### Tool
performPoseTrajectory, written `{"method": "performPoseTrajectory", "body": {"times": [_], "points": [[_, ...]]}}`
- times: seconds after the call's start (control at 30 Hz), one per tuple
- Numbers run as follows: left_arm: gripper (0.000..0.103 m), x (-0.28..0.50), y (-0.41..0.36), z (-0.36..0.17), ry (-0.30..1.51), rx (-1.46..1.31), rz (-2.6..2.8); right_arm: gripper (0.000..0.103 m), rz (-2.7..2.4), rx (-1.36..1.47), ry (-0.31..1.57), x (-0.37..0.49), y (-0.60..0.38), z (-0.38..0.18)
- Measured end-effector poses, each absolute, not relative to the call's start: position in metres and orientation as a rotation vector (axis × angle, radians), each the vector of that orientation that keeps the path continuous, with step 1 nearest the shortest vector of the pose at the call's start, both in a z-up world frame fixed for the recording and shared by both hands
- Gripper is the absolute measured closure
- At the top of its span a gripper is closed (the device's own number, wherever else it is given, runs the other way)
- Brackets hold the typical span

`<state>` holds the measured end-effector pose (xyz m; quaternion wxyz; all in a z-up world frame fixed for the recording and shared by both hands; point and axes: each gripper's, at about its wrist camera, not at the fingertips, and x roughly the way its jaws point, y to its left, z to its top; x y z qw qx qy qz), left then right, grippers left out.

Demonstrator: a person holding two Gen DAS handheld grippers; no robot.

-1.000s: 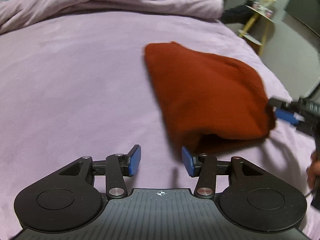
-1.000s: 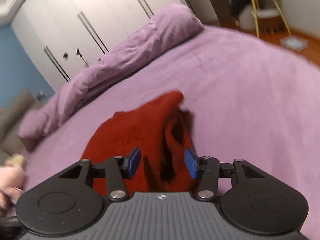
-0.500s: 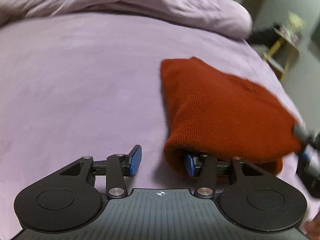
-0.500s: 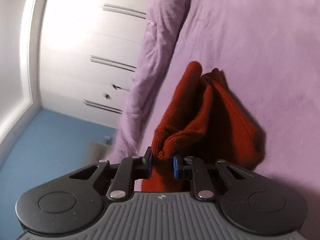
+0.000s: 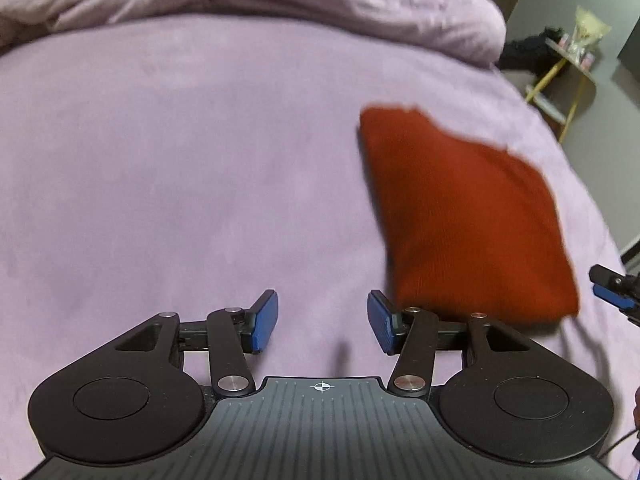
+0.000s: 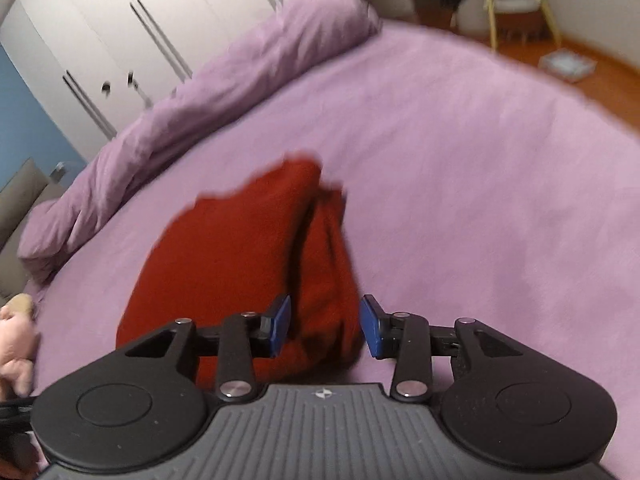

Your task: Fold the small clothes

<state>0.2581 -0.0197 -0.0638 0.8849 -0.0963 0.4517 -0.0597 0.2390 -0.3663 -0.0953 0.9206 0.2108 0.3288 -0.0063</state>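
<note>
A: Where is the garment?

B: The rust-red knitted garment (image 5: 464, 216) lies folded on the lilac bed cover (image 5: 180, 168), to the right of the cover's middle as the left wrist camera sees it. Its far corner points toward the rumpled lilac duvet roll (image 5: 280, 4) along the far side of the cover.

A: And the left gripper?

B: The left gripper (image 5: 322, 322) hovers over bare cover, just left of the garment's near edge. Its blue-padded fingers (image 5: 264, 320) are spread wide with nothing between them. The right-hand finger sits right at the garment's near corner; whether it touches the knit, I cannot tell.

A: The right one?

B: The right gripper (image 6: 325, 326) is at the garment's near end from the other side. Its blue fingers (image 6: 370, 328) are spread apart too. A raised fold of the red knit (image 6: 248, 252) shows in the gap between them, but the pads are not pressed onto it. In the left wrist view, this gripper shows as a dark tip with a blue pad (image 5: 612, 292) just right of the garment, apart from it.

A: How does the garment look from there?

B: Doubled over, with a dark crease running lengthwise between two layers. The picture is blurred, so finer detail is unclear.

A: Anything else nearby?

B: White wardrobe doors (image 6: 132, 32) beyond the duvet roll, and a yellow-legged stand (image 5: 560, 84) past the cover's far right edge.
</note>
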Motion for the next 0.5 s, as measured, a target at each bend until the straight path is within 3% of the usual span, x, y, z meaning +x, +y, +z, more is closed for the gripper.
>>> {"method": "performPoseTrajectory", "body": {"times": [0.13,0.27,0.4,0.5], "points": [[0.048,0.292,-0.047,-0.047,0.873,-0.227,-0.154,0.065,0.139,0.287,0.651,0.276,-0.319,-0.084],[0.048,0.328,-0.088,-0.052,0.876,-0.172,-0.137,0.076,0.138,0.059,0.657,0.316,-0.28,-0.098],[0.044,0.342,-0.112,-0.072,0.87,-0.072,-0.125,0.083,0.069,-0.032,0.724,0.334,-0.283,-0.124],[0.041,0.343,-0.121,-0.082,0.852,-0.024,-0.149,0.082,0.071,-0.062,0.699,0.326,-0.301,-0.141]]}}
